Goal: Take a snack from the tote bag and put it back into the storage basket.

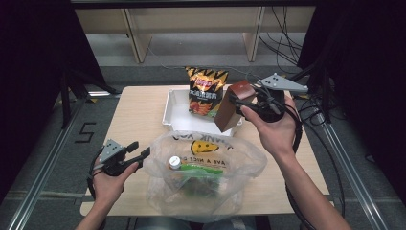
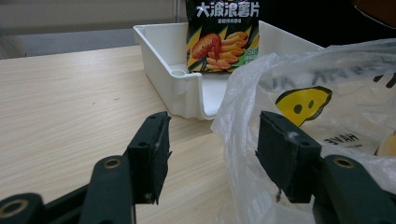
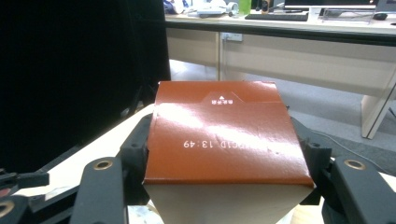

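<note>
Overhead, right claw (image 1: 238,103) clamps a brown carton (image 1: 233,105), held above the white tray (image 1: 171,109) right of centre frame. Right gripper view: carton top reads "13:49", remaining print glare-washed. Chip bag (image 2: 223,33) in tray, Chinese lettering, top cropped. Left claw (image 2: 212,156) open, empty, beside plastic bag (image 1: 206,167) on counter (image 1: 139,124); smiley (image 2: 302,103), reversed "HAVE".

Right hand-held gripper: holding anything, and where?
The right hand-held gripper holds a brown box, jaws clamped on its two opposite side faces, lifted above the white tray.
</note>
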Demonstrator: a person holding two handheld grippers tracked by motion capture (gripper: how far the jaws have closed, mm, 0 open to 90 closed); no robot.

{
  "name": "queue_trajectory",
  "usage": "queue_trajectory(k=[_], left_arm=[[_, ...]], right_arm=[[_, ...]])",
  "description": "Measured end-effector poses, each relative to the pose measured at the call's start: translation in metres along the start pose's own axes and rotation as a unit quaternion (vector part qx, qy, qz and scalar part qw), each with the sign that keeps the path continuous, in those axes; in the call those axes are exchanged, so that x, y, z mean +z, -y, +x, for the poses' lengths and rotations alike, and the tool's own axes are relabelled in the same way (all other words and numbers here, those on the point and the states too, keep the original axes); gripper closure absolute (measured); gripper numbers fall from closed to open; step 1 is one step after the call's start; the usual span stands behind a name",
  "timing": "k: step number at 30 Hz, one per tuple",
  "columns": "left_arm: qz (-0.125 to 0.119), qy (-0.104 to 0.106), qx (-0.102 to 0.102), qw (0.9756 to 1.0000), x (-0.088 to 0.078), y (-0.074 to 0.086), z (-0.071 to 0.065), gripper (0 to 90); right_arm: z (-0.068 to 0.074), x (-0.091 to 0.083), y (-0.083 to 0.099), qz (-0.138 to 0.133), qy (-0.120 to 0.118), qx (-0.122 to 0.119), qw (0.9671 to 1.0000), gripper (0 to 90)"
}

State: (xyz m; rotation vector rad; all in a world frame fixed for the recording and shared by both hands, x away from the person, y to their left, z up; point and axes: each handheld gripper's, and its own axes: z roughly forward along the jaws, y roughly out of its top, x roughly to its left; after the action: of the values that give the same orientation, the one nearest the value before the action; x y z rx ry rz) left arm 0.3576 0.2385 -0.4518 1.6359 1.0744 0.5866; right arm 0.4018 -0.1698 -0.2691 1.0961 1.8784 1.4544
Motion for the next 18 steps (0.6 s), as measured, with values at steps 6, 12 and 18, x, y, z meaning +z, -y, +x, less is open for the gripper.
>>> queue_trajectory(k=[6,12,18], left_arm=[[-0.001,0.0,0.001,1.0,-0.001,0.0,0.0,43.6],[-0.001,-0.001,0.0,1.0,-0.001,0.0,0.0,43.6],[-0.001,0.0,0.0,1.0,-0.001,0.0,0.0,43.7]], right_arm=[[-0.003,0.006,-0.001,-0.001,0.003,-0.004,1.0,39.3],[-0.005,0.01,0.0,-0.001,0.009,-0.008,0.9999,39.3],[-0.008,0.013,-0.001,-0.003,0.017,-0.008,0.9998,39.3]])
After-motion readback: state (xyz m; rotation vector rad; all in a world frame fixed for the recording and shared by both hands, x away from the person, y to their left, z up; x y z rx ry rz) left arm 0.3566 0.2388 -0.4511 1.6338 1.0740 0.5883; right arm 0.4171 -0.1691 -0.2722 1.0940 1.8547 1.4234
